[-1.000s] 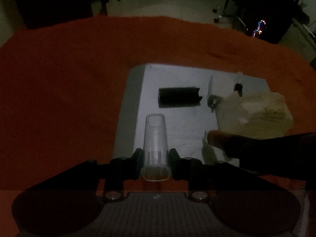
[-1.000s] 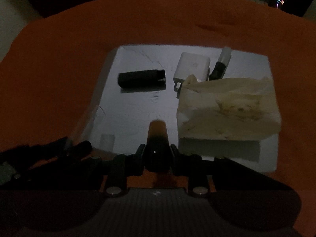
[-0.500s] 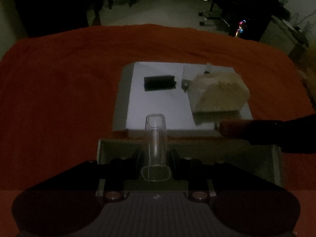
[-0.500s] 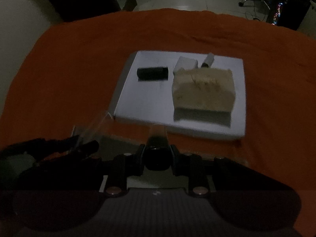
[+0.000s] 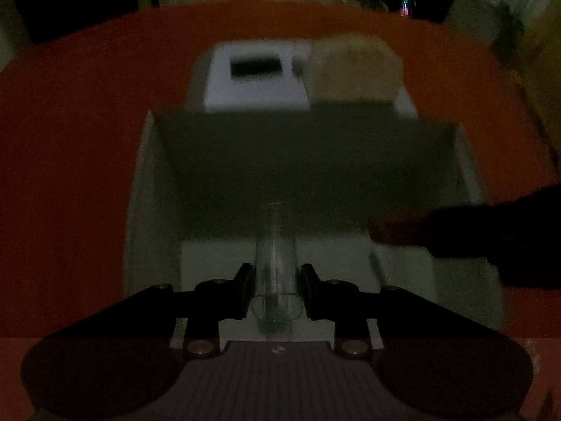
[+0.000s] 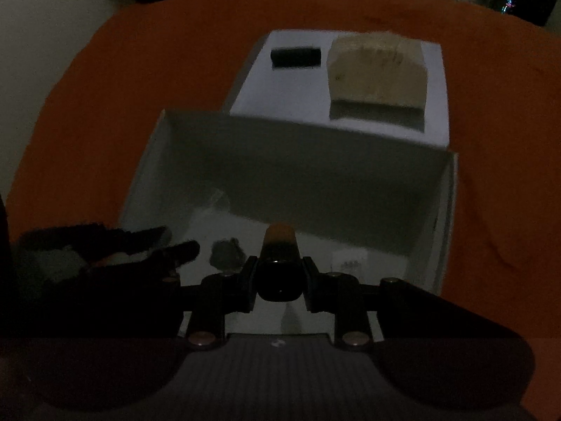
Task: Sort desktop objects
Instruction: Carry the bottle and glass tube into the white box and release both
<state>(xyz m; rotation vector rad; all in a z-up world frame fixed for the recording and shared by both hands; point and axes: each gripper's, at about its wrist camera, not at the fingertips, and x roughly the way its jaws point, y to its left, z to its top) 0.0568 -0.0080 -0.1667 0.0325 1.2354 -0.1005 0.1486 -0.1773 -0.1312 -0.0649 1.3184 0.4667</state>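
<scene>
Left wrist view: left gripper (image 5: 275,291) is clamped narrowly on a clear plastic cap (image 5: 275,263), held above the open white box (image 5: 150,210) on the orange cloth (image 5: 70,158).

Right wrist view: right gripper (image 6: 278,279) grips a dark, orange-tipped marker (image 6: 279,263) over the same box (image 6: 147,175); beyond it, a white board (image 6: 280,91) carries a black cylinder (image 6: 296,58) and a tan block (image 6: 377,73).

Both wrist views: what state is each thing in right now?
Left tool: shut on a clear cap.
Right tool: shut on a dark tube with an orange tip.
White box: open, small dark items on its floor.
Black cylinder: lying on its side on the white board.
Tan packet: resting on the board.
</scene>
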